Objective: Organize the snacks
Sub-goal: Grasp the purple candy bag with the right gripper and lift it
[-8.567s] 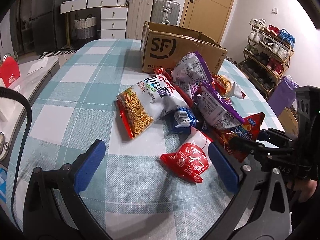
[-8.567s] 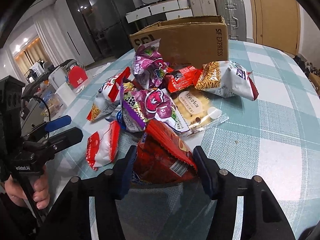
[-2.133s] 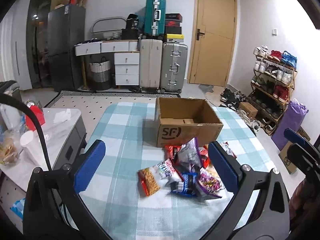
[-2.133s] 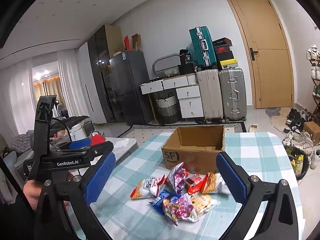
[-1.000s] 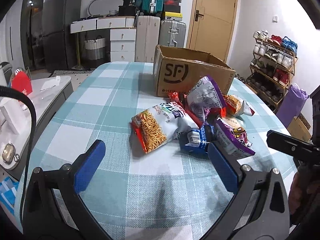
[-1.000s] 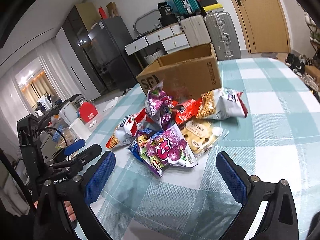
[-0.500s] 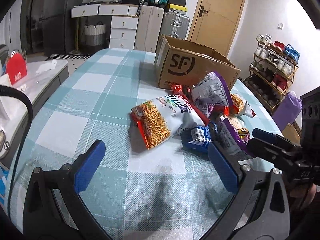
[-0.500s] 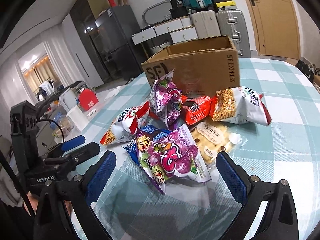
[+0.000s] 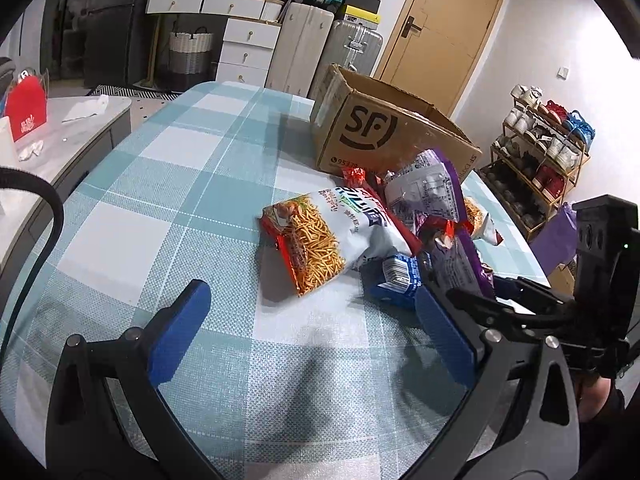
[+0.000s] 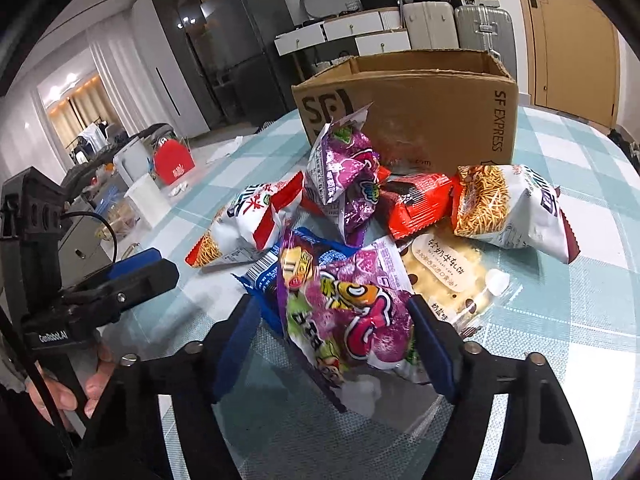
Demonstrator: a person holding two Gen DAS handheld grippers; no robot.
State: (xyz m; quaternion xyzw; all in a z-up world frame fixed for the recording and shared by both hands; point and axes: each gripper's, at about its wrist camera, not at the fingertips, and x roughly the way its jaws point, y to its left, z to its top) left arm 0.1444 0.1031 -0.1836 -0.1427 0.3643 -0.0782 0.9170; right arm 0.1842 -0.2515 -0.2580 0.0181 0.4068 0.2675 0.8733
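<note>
A pile of snack bags lies on the checked tablecloth in front of an open SF cardboard box (image 9: 384, 136), which also shows in the right wrist view (image 10: 432, 108). My right gripper (image 10: 334, 332) has its blue fingers around a purple snack bag (image 10: 348, 316) at the near edge of the pile, closing on its sides. My left gripper (image 9: 316, 336) is open and empty, above bare cloth in front of a white noodle-snack bag (image 9: 332, 236). A blue packet (image 9: 394, 280) lies beside the left gripper's right finger. The right gripper shows in the left wrist view (image 9: 492, 300).
Other bags in the pile: a second purple bag (image 10: 344, 176), a red bag (image 10: 420, 200), a noodle-snack bag (image 10: 508, 212), a clear biscuit pack (image 10: 452, 276). A side counter with a red box (image 9: 24, 116) stands left. Suitcases and drawers stand behind the table.
Both grippers have come down and forward to the pile. The right gripper's fingers have narrowed from wide open to around the purple bag. The left gripper stays open.
</note>
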